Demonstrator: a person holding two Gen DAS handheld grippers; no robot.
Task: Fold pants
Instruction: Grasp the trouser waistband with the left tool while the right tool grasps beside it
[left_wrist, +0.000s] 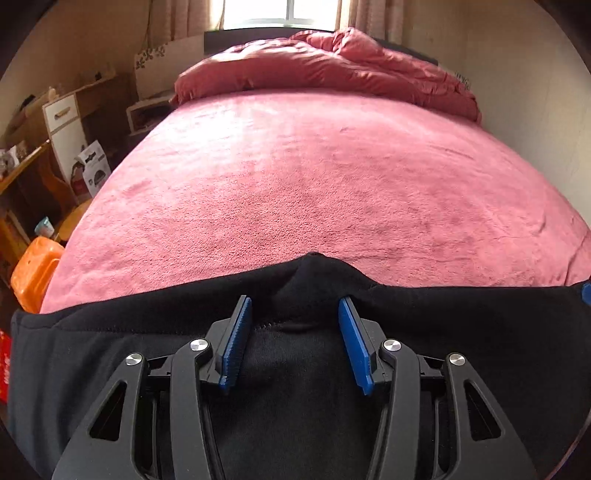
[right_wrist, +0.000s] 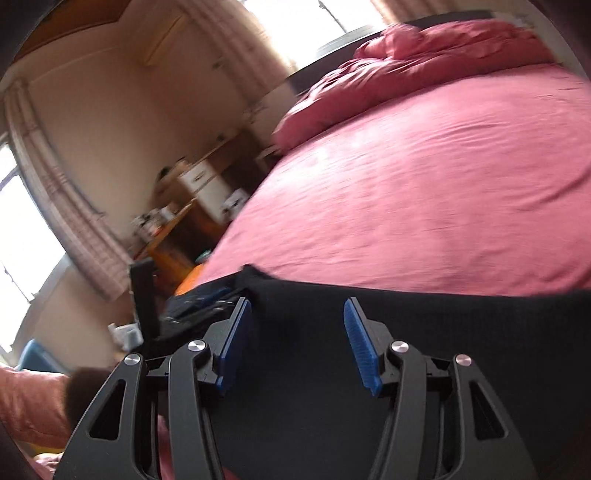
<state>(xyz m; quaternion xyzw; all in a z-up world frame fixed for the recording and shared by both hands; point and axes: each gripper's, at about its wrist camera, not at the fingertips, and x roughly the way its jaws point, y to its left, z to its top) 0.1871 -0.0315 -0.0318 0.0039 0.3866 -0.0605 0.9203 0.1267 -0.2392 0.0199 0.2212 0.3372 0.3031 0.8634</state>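
On the pink bed, both claws gape over black pants.

I look across a bed spread with a pink fleece cover, a rumpled pink quilt heaped at its far end. Behind that, 1 bright window glows between pale curtains. Cream walls close the room. Left of the bed stand a white drawer unit, wooden shelves and an orange stool.
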